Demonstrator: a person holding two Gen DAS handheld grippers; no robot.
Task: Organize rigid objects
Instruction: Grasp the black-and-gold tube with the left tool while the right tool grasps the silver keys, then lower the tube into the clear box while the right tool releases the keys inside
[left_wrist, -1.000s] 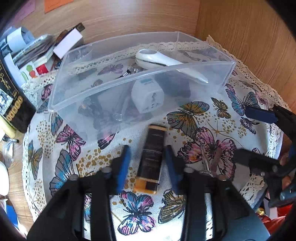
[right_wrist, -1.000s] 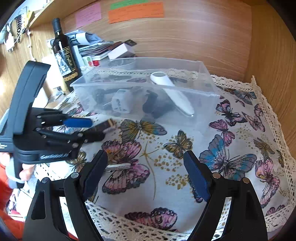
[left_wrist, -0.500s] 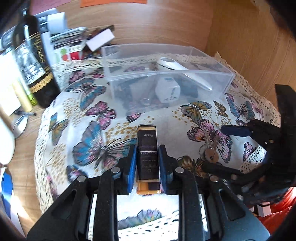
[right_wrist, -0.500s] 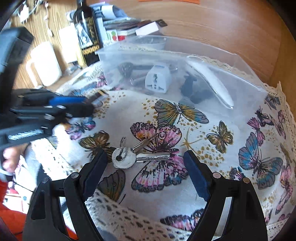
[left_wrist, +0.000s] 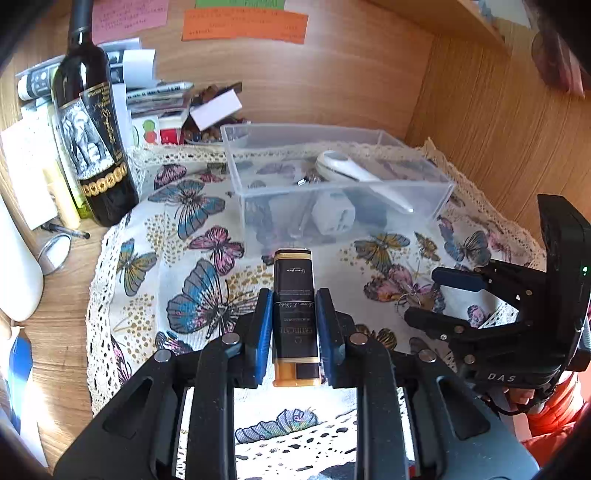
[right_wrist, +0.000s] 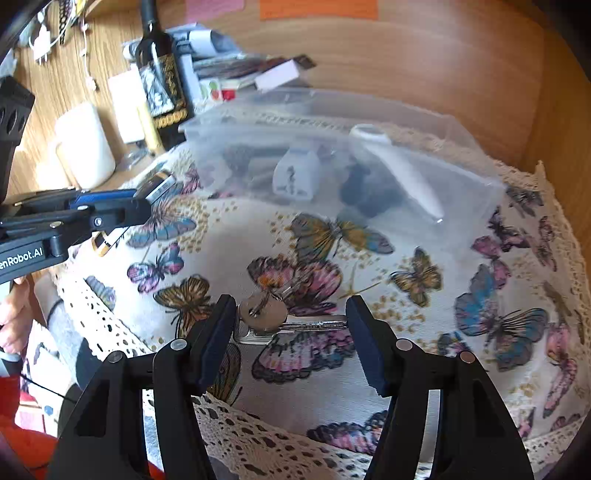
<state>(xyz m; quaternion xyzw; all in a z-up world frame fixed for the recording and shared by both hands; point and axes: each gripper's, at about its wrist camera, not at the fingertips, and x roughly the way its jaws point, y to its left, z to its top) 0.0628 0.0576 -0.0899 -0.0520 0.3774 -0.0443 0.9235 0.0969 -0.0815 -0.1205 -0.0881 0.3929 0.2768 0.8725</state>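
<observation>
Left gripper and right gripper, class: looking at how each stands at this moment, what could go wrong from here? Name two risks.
1. The left gripper clamps the black and gold box near its rear end; most of it juts forward, so it might pivot or clip the clear bin wall.
2. The right gripper is open around flat keys on the butterfly cloth; closing could pinch fabric or slide off them.

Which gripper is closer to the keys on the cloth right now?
Right. The right gripper has its open jaws on either side of the keys. The left gripper is off to their left, shut on the lighter.
</observation>
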